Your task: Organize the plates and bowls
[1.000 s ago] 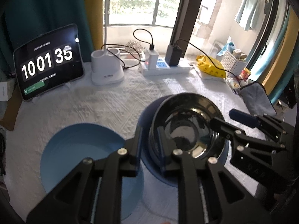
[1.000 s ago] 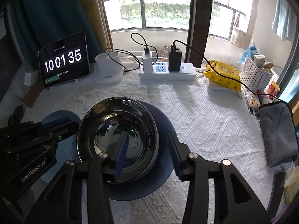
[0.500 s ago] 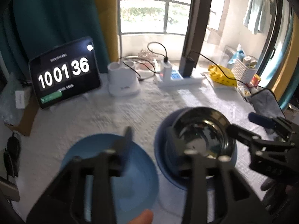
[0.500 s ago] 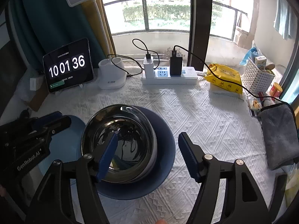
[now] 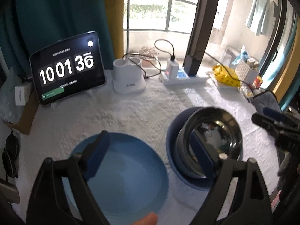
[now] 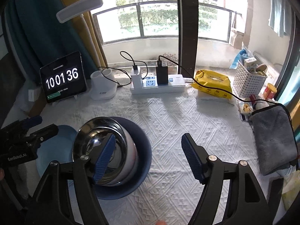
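Observation:
A shiny steel bowl (image 5: 211, 136) sits in a dark blue plate (image 5: 171, 146) on the white cloth; both show in the right wrist view, the bowl (image 6: 99, 136) and the plate (image 6: 142, 150). A light blue plate (image 5: 127, 170) lies to their left, also in the right wrist view (image 6: 60, 148). My left gripper (image 5: 150, 155) is open and empty, raised above the gap between the plates. My right gripper (image 6: 148, 159) is open and empty, raised over the dark plate's right rim. The left gripper also shows in the right wrist view (image 6: 37, 127).
At the back stand a tablet clock (image 5: 67, 69), a white holder (image 5: 127, 78), a power strip (image 6: 157, 86) with cables, a yellow pack (image 6: 211, 84) and a white basket (image 6: 249, 78). A grey towel (image 6: 273, 136) lies at the right edge.
Both grippers opened, let go of the steel bowl's rim and pulled back and up. The left one shifted left toward the light blue plate. The bowl stays in the dark plate.

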Demonstrator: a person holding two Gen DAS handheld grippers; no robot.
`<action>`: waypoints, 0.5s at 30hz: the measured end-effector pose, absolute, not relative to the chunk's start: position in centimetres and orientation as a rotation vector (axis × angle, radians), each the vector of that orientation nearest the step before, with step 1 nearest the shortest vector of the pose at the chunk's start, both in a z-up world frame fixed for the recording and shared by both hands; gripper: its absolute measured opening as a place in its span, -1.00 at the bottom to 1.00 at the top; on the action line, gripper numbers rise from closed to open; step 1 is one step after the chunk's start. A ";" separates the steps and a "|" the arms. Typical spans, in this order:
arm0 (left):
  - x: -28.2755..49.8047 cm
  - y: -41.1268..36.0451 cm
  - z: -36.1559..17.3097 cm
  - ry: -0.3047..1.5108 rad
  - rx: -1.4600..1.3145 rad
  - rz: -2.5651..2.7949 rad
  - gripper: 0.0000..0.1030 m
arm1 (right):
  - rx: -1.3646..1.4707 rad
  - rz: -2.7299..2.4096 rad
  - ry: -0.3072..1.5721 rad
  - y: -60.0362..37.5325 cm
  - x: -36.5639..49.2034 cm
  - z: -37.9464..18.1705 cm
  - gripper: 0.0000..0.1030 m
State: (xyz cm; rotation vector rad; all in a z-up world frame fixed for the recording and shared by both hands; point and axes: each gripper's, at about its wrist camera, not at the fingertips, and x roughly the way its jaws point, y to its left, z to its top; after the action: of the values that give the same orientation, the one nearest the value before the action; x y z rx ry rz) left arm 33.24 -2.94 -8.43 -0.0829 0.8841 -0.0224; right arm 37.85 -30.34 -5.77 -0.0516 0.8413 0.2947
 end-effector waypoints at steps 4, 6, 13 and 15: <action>33.4 -3.0 -9.8 0.922 -0.086 -0.043 0.70 | -0.049 0.290 0.851 -30.8 38.1 -6.4 0.47; 33.4 -3.2 -10.3 0.928 -0.076 -0.043 0.70 | -0.050 0.294 0.857 -31.0 38.1 -6.7 0.47; 33.8 -3.2 -11.7 0.963 -0.076 -0.042 0.70 | -0.042 0.292 0.885 -31.8 38.2 -8.3 0.47; 33.8 -3.3 -11.9 0.963 -0.066 -0.039 0.70 | -0.039 0.292 0.895 -32.0 38.3 -8.8 0.47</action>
State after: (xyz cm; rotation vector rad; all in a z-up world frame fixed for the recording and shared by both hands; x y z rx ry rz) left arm 33.80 -3.29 -11.91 -0.0663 0.9633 -0.0390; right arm 38.29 -32.02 -8.80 -0.0388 0.8954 0.2915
